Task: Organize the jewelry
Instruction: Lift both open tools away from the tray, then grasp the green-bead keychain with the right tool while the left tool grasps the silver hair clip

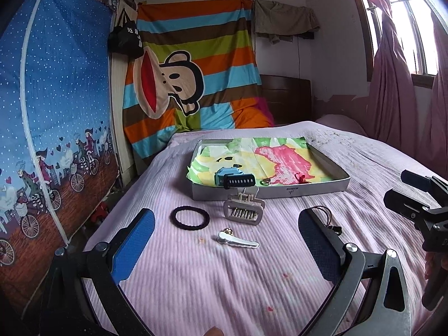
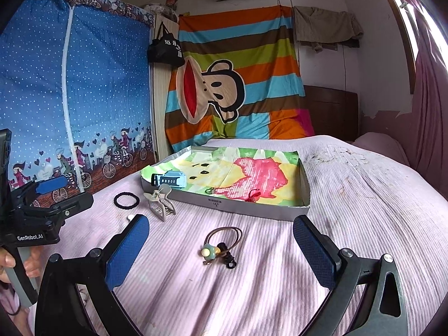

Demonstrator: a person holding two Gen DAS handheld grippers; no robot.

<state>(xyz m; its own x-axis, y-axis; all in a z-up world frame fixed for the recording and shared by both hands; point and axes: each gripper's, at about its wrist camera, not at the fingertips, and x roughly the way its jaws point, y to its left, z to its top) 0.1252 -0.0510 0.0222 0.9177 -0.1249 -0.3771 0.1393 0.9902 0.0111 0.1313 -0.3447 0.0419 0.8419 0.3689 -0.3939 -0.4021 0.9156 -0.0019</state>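
A grey shallow box (image 1: 280,193) lined with a colourful cloth lies on the pink bed; it also shows in the right wrist view (image 2: 252,210). In it are a blue watch (image 1: 233,179), a ring (image 1: 265,181) and a red knot (image 1: 301,178). In front lie a black hair tie (image 1: 189,217), a beige claw clip (image 1: 244,208), a white hair clip (image 1: 238,240) and a small gold piece (image 1: 227,231). My left gripper (image 1: 224,240) is open above the white clip. My right gripper (image 2: 221,249) is open above a brown cord hair tie with a charm (image 2: 221,247).
The pink bedspread (image 2: 350,196) covers the bed. A blue fabric wardrobe (image 1: 50,98) stands at the left. A striped monkey blanket (image 2: 238,89) hangs at the back. A pink curtain (image 1: 392,84) and window are at the right.
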